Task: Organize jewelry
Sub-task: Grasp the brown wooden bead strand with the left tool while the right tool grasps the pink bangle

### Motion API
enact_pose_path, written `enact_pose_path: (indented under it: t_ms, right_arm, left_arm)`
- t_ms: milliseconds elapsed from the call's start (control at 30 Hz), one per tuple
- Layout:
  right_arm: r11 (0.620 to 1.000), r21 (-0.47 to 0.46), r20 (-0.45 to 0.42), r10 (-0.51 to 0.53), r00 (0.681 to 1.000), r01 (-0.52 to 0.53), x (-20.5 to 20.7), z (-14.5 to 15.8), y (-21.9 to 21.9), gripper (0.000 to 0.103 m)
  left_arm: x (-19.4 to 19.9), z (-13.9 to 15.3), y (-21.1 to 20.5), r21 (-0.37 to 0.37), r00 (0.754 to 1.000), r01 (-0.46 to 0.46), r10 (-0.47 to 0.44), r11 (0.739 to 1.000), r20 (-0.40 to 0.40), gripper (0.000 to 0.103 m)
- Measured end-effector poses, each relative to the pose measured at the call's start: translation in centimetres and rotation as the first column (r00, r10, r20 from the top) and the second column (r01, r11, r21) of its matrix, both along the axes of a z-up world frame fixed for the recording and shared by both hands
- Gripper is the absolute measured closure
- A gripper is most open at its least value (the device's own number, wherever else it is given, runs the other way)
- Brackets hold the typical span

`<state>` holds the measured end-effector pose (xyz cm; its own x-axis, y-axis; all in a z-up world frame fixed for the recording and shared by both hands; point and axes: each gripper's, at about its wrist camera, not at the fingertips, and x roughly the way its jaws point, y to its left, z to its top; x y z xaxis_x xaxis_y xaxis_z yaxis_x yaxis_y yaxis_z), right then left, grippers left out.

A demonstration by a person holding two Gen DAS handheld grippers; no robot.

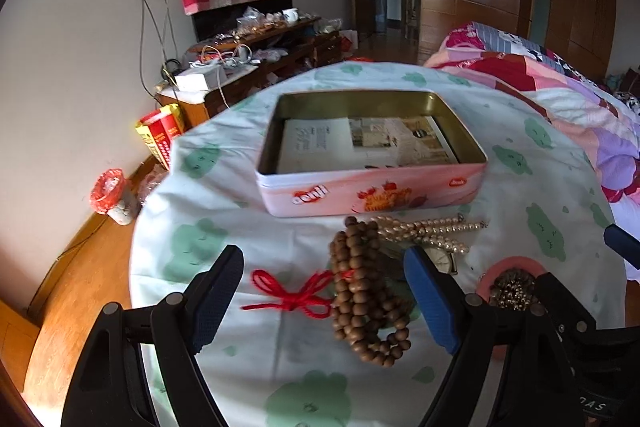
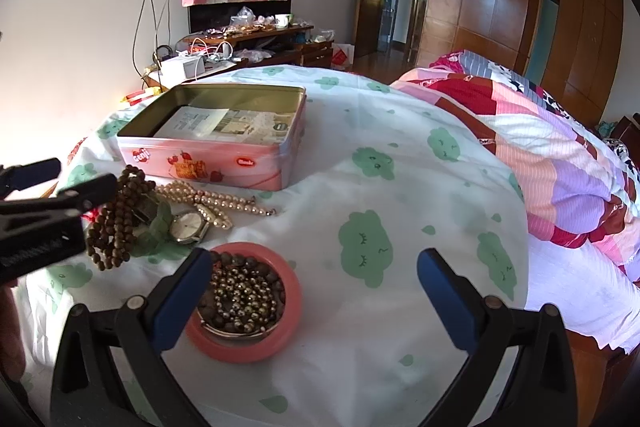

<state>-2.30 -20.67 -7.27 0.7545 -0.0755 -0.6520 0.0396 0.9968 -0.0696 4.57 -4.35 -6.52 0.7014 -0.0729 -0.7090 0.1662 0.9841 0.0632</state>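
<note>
— Bed sheet [image 2: 400, 131] looks bumpy. Where's the brown bead string [image 1: 362, 291]?
— Low middle, between the left gripper's [image 1: 324, 301] spread fingers. Right gripper [image 2: 314, 301] is spread too.
— Trouble?
— Beads could snag the watch [image 2: 188, 225].

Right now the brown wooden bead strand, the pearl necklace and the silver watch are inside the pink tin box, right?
No. The brown wooden bead strand, pearl necklace and silver watch lie on the cloth before the pink tin box, as both wrist views show.
</note>
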Motion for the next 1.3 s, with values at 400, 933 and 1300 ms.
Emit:
enact_pose_path:
  t_ms: [400,933,1300]
  right_arm:
    - [0.999,0.012,-0.022,0.037,0.999,-0.037,0.6,-0.7,0.7,0.000]
    - [0.983,-0.035,-0.104,0.175,0.979,-0.180,1.5,-2.3,4.0,0.000]
    - [0.981,-0.008,-0.067,0.195,0.978,-0.196,1.0,-2.1,3.4,0.020]
  left_arm:
    - [-0.5,-0.3,0.2,-0.084,0.996,0.087,-0.089,0.993,-0.022,0.085]
    - [-1.4,0.4,3.2,-0.070,1.000,0.025,-0.025,0.997,-0.007,0.085]
    - [-1.3,0.1,3.1,-0.076,0.999,0.034,-0.035,0.997,-0.017,0.085]
